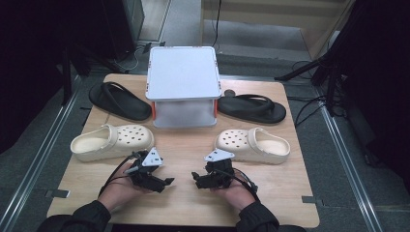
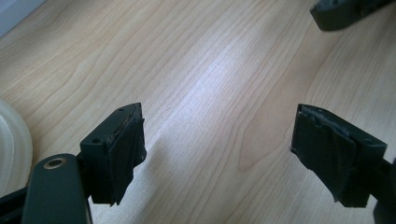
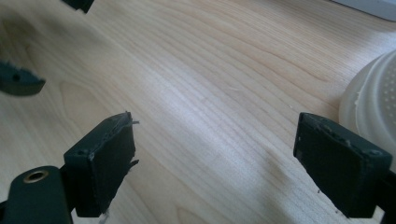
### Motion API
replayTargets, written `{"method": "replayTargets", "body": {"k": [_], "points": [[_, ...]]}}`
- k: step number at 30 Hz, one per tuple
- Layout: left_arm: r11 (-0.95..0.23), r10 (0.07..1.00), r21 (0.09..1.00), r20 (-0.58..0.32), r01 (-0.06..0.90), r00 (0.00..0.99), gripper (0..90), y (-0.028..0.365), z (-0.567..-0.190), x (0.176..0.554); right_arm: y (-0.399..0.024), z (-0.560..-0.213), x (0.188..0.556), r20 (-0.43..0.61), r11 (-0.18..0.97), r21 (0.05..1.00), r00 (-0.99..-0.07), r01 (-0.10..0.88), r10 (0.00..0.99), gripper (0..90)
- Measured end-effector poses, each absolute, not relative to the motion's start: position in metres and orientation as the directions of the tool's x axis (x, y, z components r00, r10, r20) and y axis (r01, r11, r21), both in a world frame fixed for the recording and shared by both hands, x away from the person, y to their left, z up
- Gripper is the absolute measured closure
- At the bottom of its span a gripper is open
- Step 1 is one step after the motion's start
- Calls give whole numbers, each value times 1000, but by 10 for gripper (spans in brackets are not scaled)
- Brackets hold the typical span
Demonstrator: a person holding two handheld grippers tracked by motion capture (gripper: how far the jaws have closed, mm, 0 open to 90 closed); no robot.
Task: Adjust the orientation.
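Two cream clogs lie on the wooden table (image 1: 183, 193): one (image 1: 112, 141) at the left, one (image 1: 253, 144) at the right. Behind each lies a black flip-flop, the left one (image 1: 119, 100) and the right one (image 1: 252, 108). Between them stands a white lidded box (image 1: 183, 86). My left gripper (image 1: 167, 182) rests near the front, open, with nothing between its jaws; its pads (image 2: 122, 154) hover over bare wood. My right gripper (image 1: 196, 178) faces it, also open and empty. The right clog's rim (image 3: 373, 100) shows beside the right jaw, and the left clog's edge (image 2: 11, 144) beside the left jaw.
The table sits on a grey floor with metal rails (image 1: 43, 159) along both sides. Cables (image 1: 309, 104) and a dark stand (image 1: 309, 67) lie off the back right corner. Bare wood stretches between the two grippers and in front of the box.
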State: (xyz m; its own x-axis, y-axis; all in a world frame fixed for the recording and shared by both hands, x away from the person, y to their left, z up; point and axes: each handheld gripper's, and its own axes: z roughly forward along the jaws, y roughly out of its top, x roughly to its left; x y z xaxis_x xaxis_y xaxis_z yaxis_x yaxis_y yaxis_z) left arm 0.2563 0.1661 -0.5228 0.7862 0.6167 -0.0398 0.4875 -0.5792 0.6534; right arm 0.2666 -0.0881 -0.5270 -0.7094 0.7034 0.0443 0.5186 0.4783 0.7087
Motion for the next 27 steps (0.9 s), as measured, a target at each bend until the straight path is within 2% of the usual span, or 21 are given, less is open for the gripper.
{"method": "replayTargets", "body": {"k": [1, 4, 10, 13, 15, 17, 21, 25, 27], "points": [[-576, 620, 646, -54, 501, 783, 212, 166, -523, 258, -88, -526, 265, 27, 493, 712, -721, 500, 692, 125], [-578, 622, 615, -93, 536, 777, 202, 167, -524, 262, -85, -526, 262, 6, 543, 705, -769, 456, 639, 122], [-596, 596, 612, -95, 519, 797, 195, 168, -522, 261, -78, -526, 262, 41, 550, 689, -783, 472, 621, 131], [-604, 592, 613, -83, 509, 802, 238, 168, -522, 261, -79, -524, 262, 29, 552, 694, -784, 462, 620, 130], [-604, 588, 609, -95, 514, 803, 295, 170, -522, 262, -80, -523, 262, 35, 549, 700, -789, 457, 613, 131], [-599, 582, 604, -121, 525, 804, 308, 171, -521, 264, -81, -521, 263, 30, 549, 704, -792, 450, 610, 137], [-611, 566, 618, -95, 495, 819, 329, 172, -519, 262, -86, -517, 264, 25, 538, 720, -791, 439, 611, 191], [-603, 560, 621, -116, 500, 820, 359, 173, -518, 263, -89, -517, 266, 23, 528, 723, -780, 445, 625, 212], [-601, 563, 617, -124, 508, 817, 369, 174, -517, 264, -90, -516, 266, 33, 530, 718, -783, 451, 622, 275]]}}
